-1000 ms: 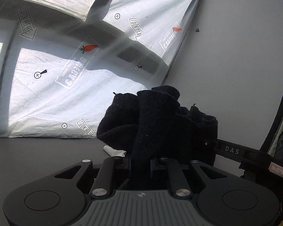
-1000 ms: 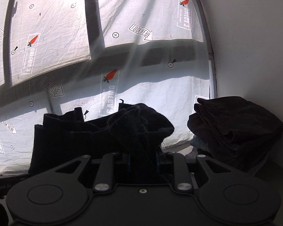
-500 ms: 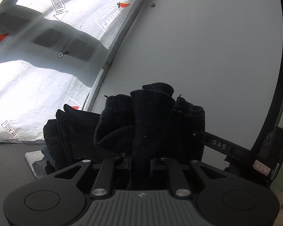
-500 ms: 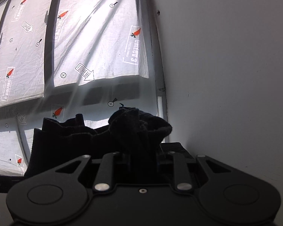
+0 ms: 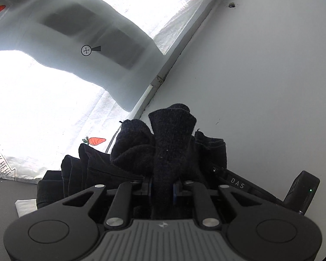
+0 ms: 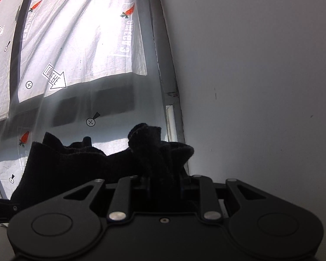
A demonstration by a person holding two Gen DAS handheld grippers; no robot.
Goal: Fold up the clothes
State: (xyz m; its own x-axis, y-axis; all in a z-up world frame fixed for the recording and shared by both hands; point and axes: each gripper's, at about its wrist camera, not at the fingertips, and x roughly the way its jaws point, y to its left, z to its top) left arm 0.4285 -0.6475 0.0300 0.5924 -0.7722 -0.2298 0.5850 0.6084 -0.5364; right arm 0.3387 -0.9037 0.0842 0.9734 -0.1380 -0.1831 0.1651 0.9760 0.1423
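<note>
I have both the left gripper (image 5: 162, 187) and right gripper (image 6: 165, 180) clamped on the black knitted garment (image 5: 171, 143), lifting it taut towards twelve o'clock, probably to fold

From the left wrist I see the knit garment (image 5: 163, 152) pinched in my left gripper (image 5: 162, 188), a pile of clothes (image 5: 76, 171) behind-left, the covered window (image 5: 54, 87) beyond, the wall (image 5: 260, 87) right.

From the right wrist, the garment stretches leftward from my right gripper (image 6: 165, 179).
</note>
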